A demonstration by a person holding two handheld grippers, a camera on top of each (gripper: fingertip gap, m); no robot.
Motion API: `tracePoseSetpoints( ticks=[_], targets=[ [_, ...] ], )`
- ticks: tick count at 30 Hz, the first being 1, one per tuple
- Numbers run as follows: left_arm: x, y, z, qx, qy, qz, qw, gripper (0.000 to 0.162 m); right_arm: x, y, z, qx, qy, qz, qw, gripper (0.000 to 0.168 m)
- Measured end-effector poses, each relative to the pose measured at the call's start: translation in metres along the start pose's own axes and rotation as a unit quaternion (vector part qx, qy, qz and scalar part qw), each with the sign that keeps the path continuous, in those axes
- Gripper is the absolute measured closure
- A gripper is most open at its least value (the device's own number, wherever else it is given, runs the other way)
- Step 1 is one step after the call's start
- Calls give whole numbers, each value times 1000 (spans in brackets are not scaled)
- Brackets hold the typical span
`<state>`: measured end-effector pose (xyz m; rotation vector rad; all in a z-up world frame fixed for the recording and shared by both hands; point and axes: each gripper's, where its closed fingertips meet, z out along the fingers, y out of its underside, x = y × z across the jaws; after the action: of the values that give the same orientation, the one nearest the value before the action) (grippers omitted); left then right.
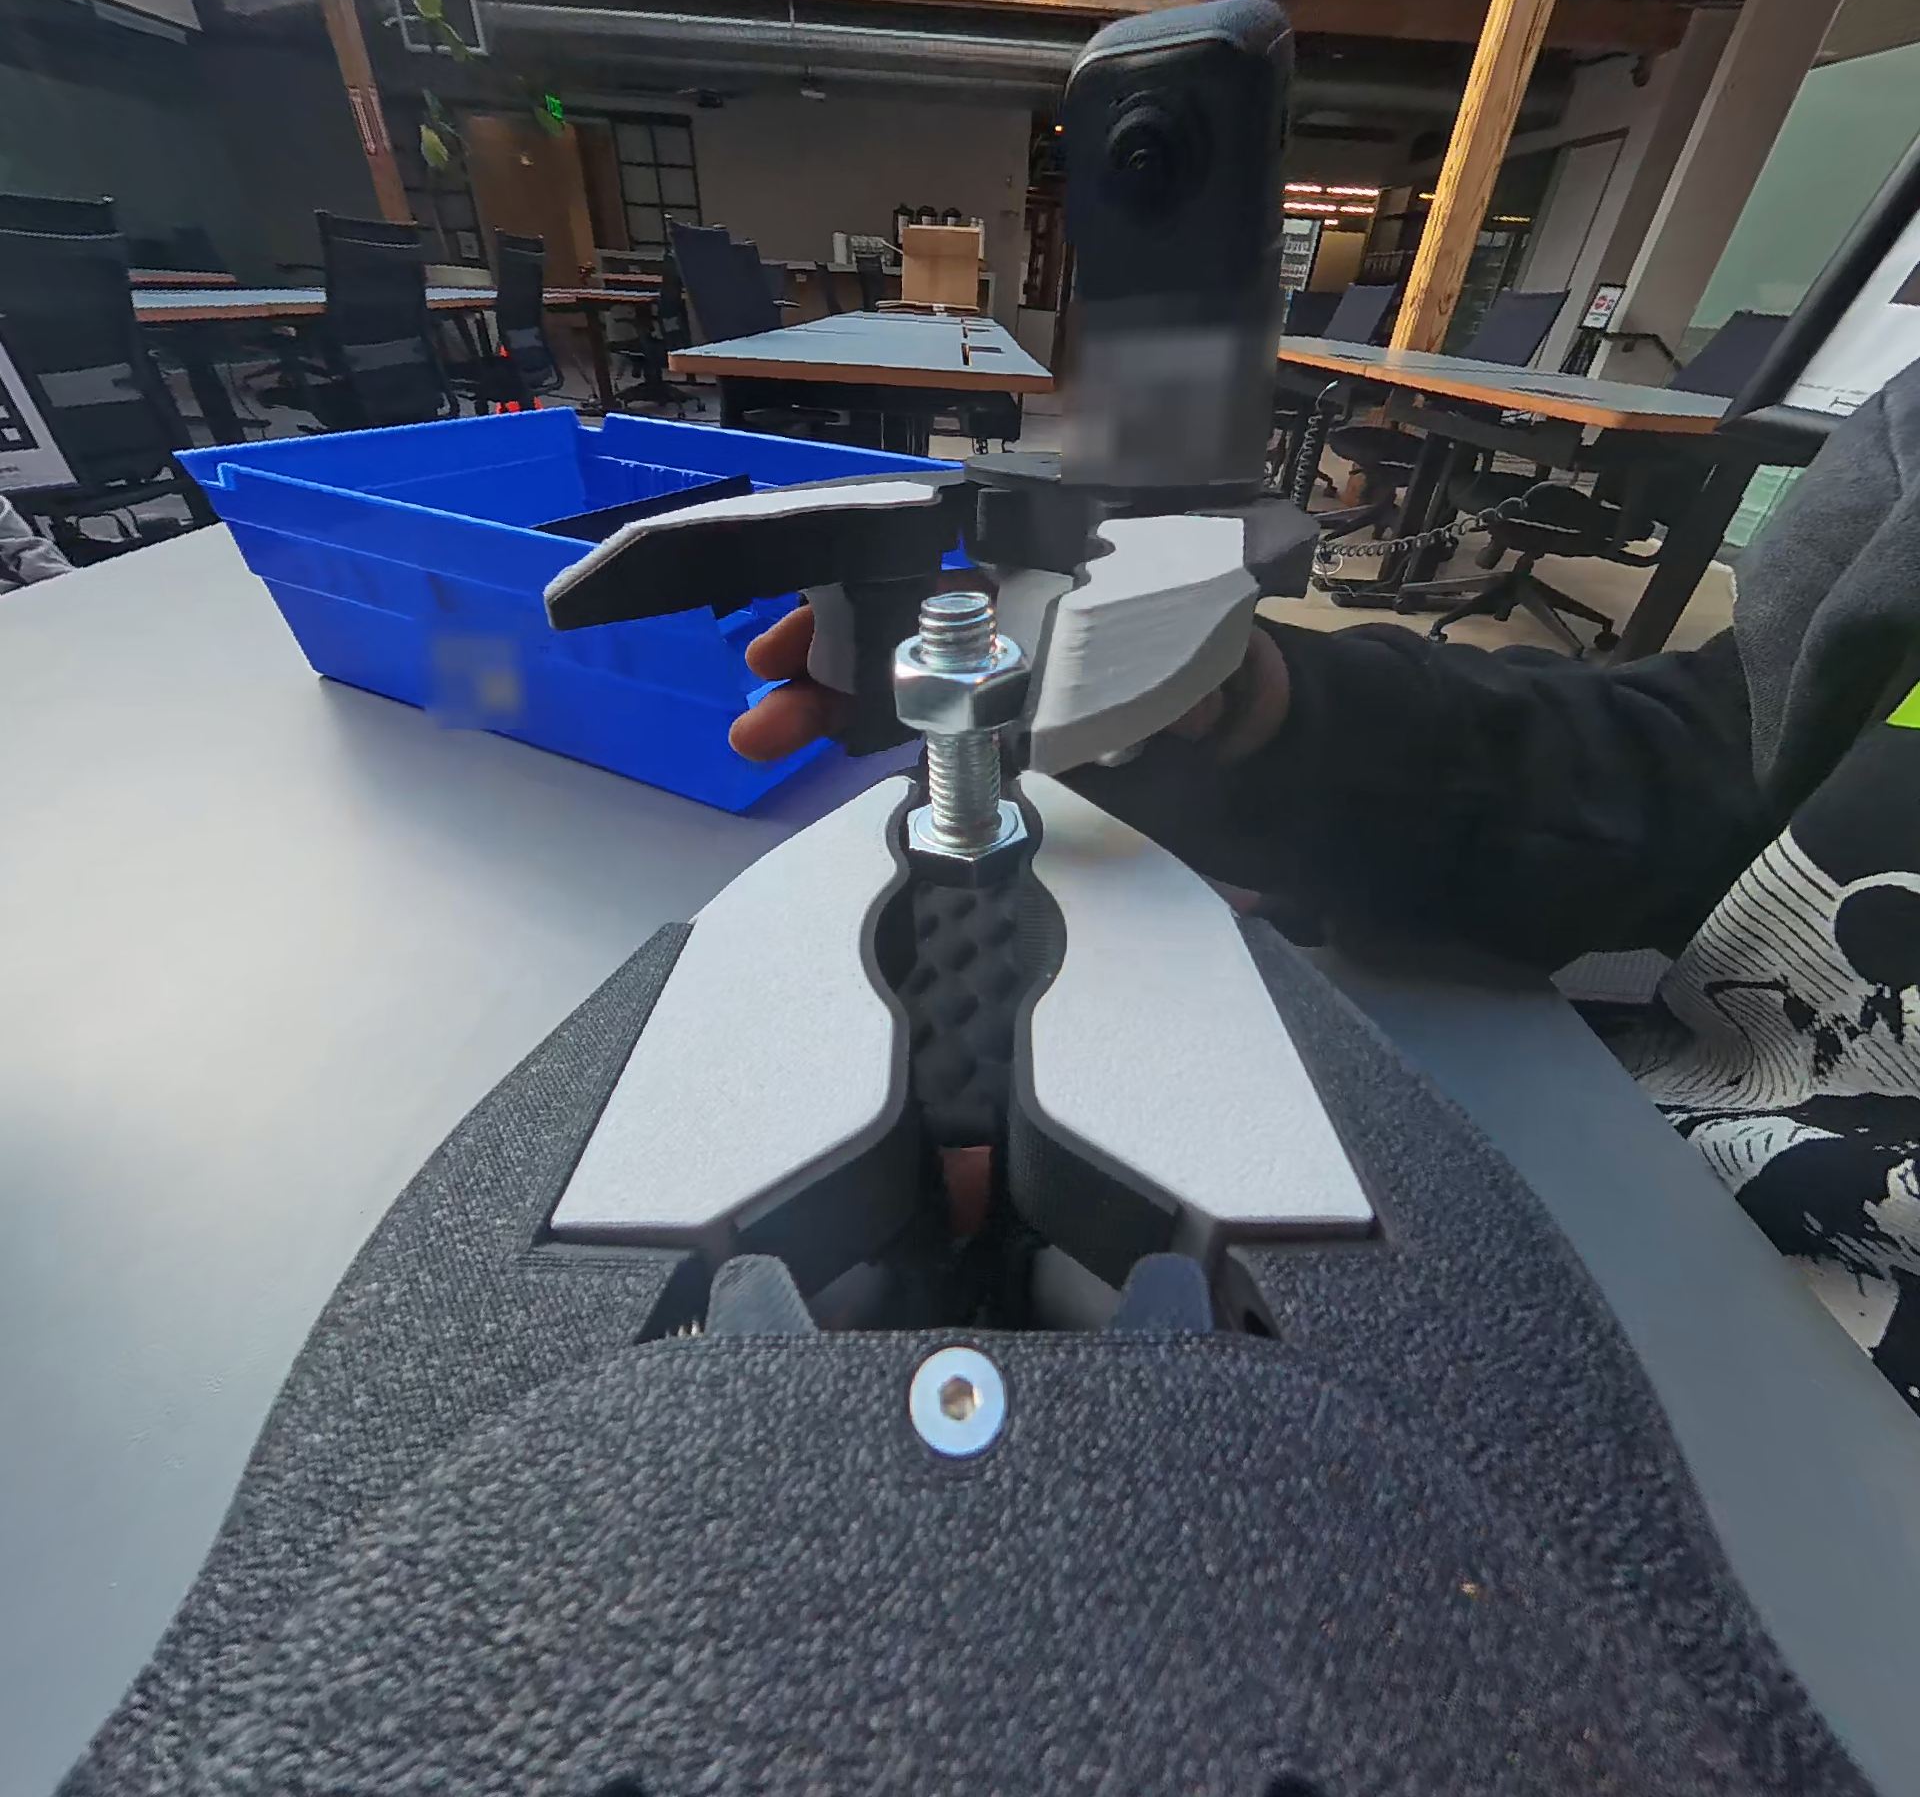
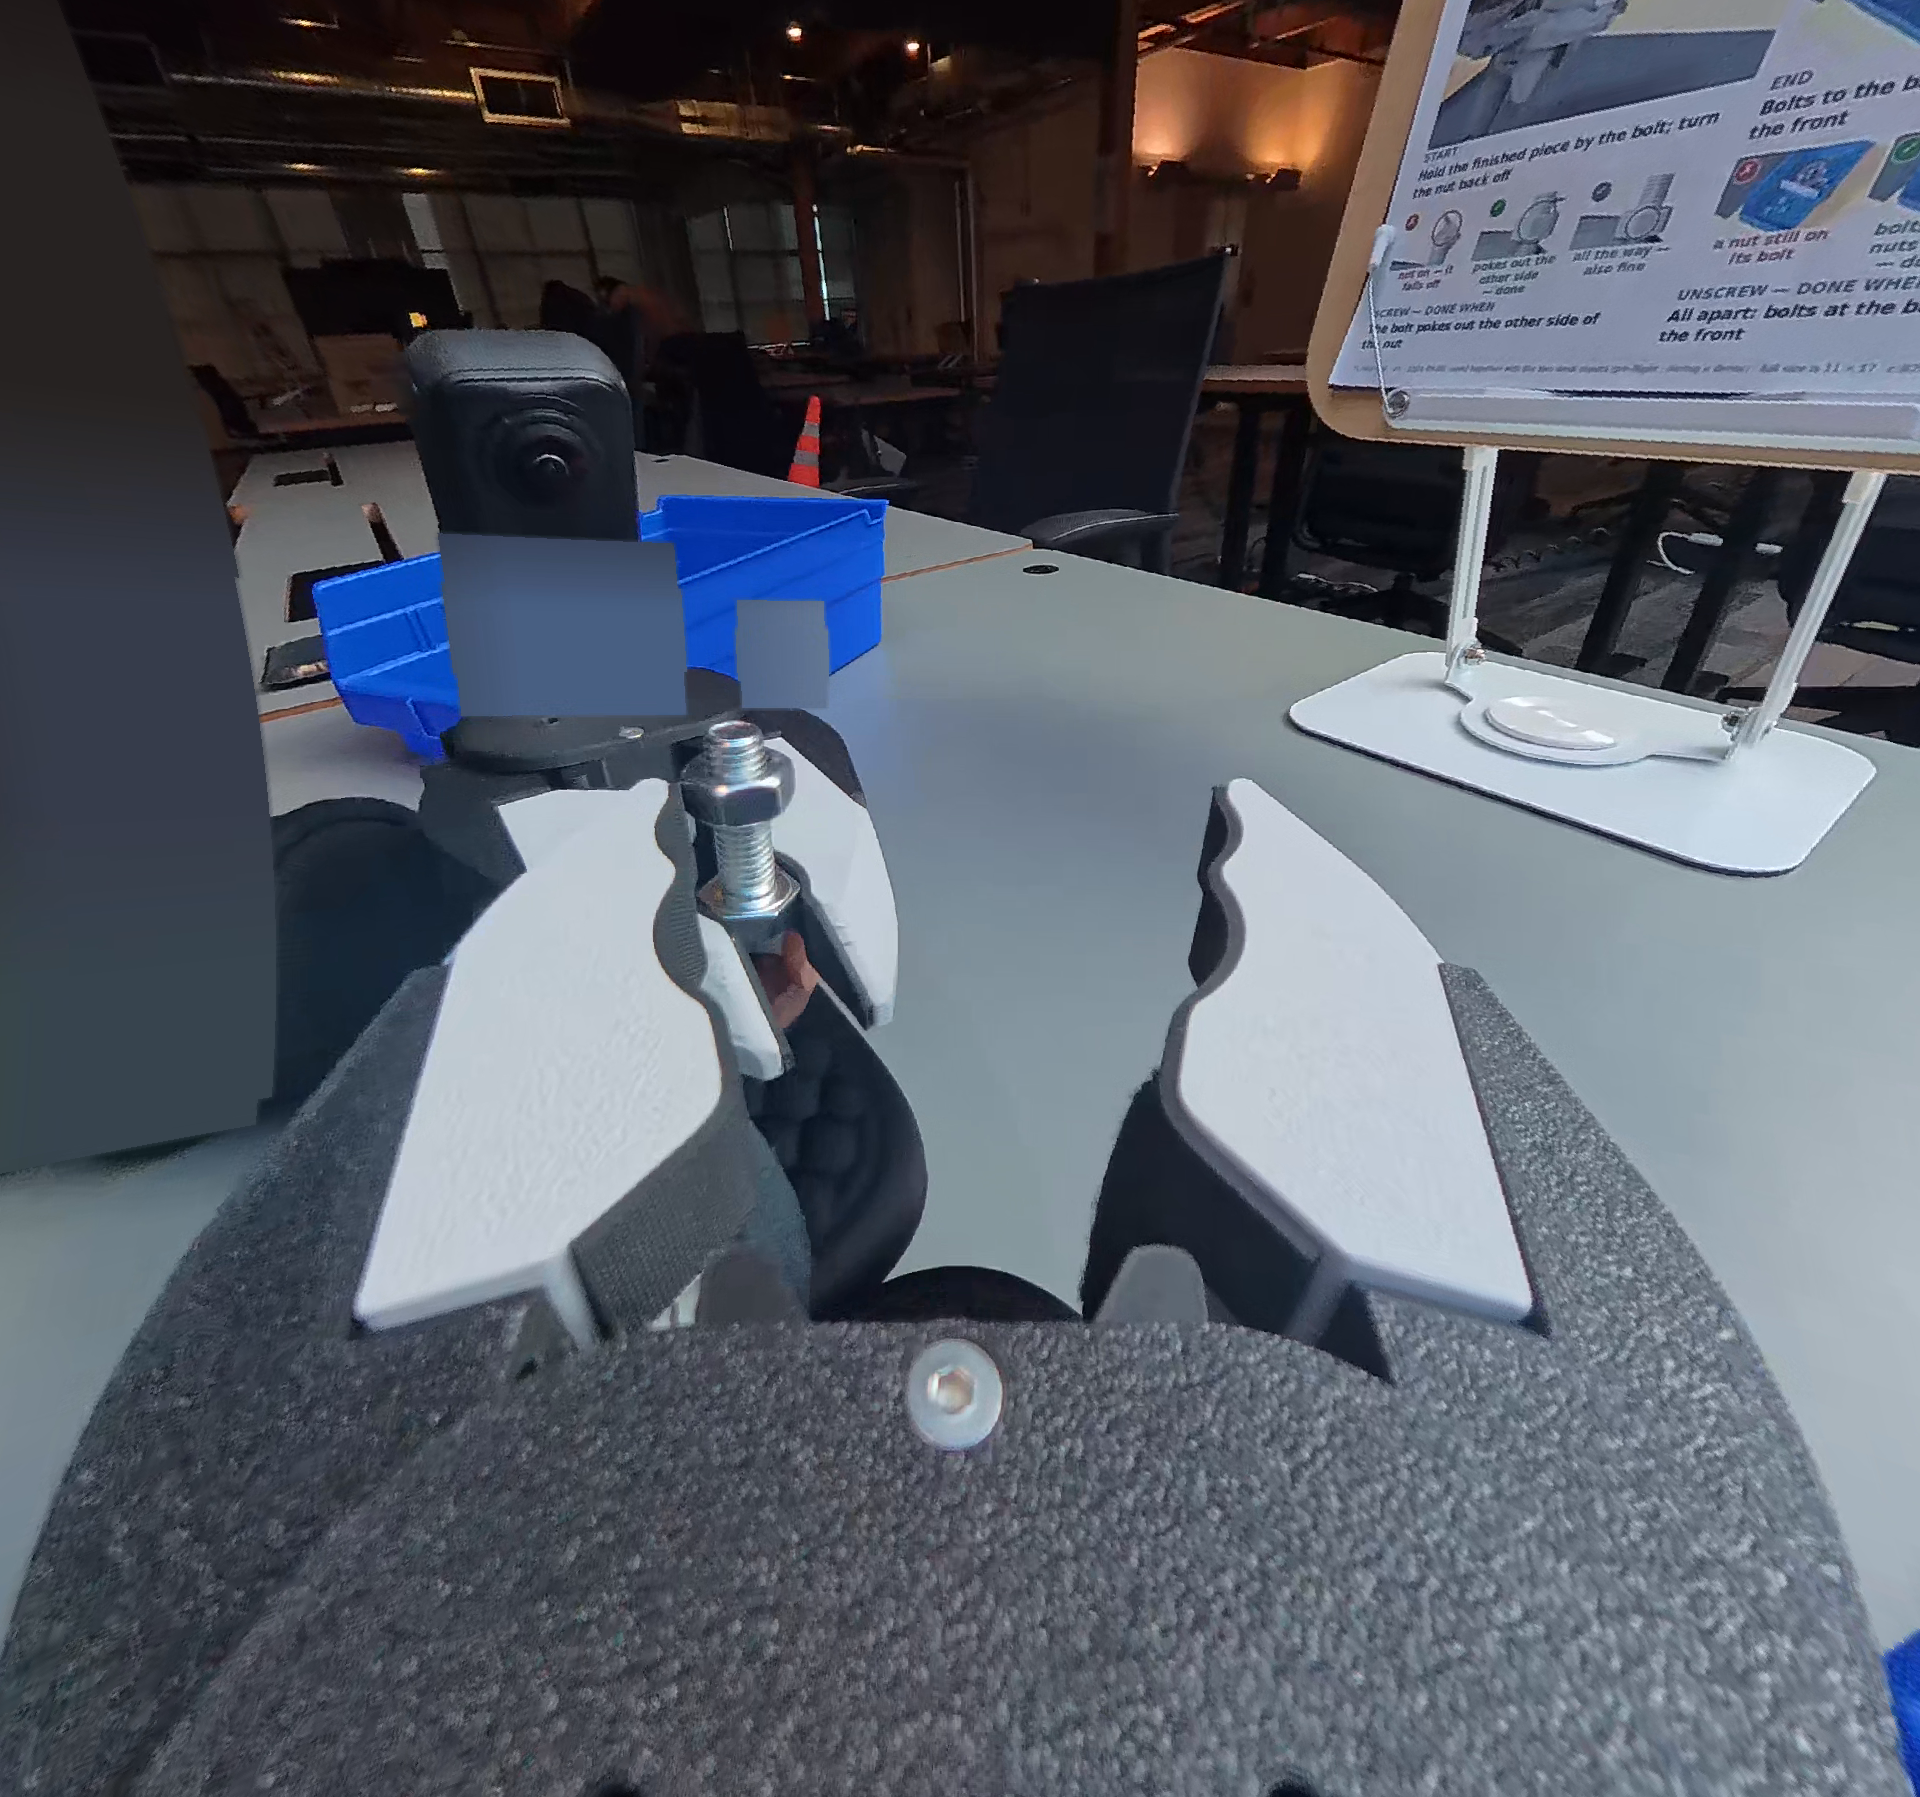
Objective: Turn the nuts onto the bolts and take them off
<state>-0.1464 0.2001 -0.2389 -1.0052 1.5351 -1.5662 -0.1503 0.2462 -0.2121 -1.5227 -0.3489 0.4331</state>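
With the left tool (image 1: 966, 838) clamped on the bolt (image 1: 961, 791) head, the gaping right tool (image 2: 935, 916) should square its pads on the nut (image 1: 961, 687) flats before turning.

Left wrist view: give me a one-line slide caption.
Left gripper clamps a bolt upright by its head, nut near the tip, right gripper open around it.

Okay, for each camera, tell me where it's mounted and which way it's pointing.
Left wrist view: on the left tongs, facing across the grey table; they grip the bolt by its head; the open right tongs and a gloved hand show.
Right wrist view: on the right tongs, open, facing the left tongs and a document stand.
Shared: bolt, nut, blue bin, table.
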Motion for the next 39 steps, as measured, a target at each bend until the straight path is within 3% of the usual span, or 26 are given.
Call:
tracePoseSetpoints(
  ticks=[10, 18, 23, 34, 39],
  targets=[
    [-1, -1, -1, 5, 0, -4, 1000, 148, 13, 0, -23, 16, 15, 13, 1000, 85],
    [0, 1, 1, -3, -2, 4, 1000, 148, -14, -5, 4, 23, -28, 2, 999, 71],
    [2, 3, 2, -13, -1, 14, 1000, 148, -13, -1, 17, 13, -23, -1, 1000, 73],
    [1, 3, 2, -12, 1, 7, 1000, 148, 5, -2, -9, 27, -10, 13, 999, 72],
    [2, 2, 1, -8, 3, 6, 1000, 148, 18, -3, -22, 57, 8, 7, 998, 84]
  ],
)
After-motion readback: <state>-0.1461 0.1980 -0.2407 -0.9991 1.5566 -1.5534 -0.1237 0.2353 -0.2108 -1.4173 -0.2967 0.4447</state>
